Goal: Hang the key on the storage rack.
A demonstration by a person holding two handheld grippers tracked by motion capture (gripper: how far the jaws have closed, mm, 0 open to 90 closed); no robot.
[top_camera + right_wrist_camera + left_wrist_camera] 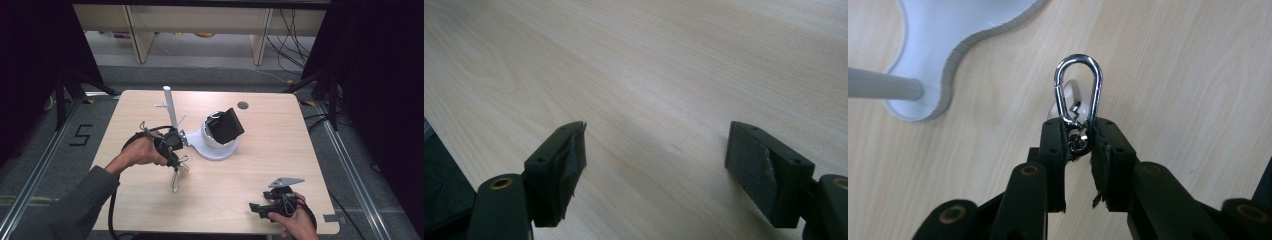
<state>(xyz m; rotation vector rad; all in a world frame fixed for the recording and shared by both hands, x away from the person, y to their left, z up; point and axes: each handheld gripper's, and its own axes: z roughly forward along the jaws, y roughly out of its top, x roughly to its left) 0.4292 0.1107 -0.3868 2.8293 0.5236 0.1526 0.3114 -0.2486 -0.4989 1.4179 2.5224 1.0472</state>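
Note:
A silver carabiner clip (1079, 87) sticks out from my left gripper (1079, 127), which is shut on the clip's swivel end. A small white piece shows behind the clip. In the high view the left gripper (176, 162) hangs above the table's left middle, with the carabiner (175, 181) dangling below it. Just beyond it stands a white stand (169, 106) with a thin pole and short side pegs on a curved white base (215, 150). My right gripper (257, 207) rests near the front right edge, open, with bare wood between its pads (569, 165).
A black boxy object (226, 125) leans in a white bowl-like holder on the stand's base. The wooden table (270, 150) has a small round hole (243, 105) at the back. Black cables trail from both grippers toward the front edge.

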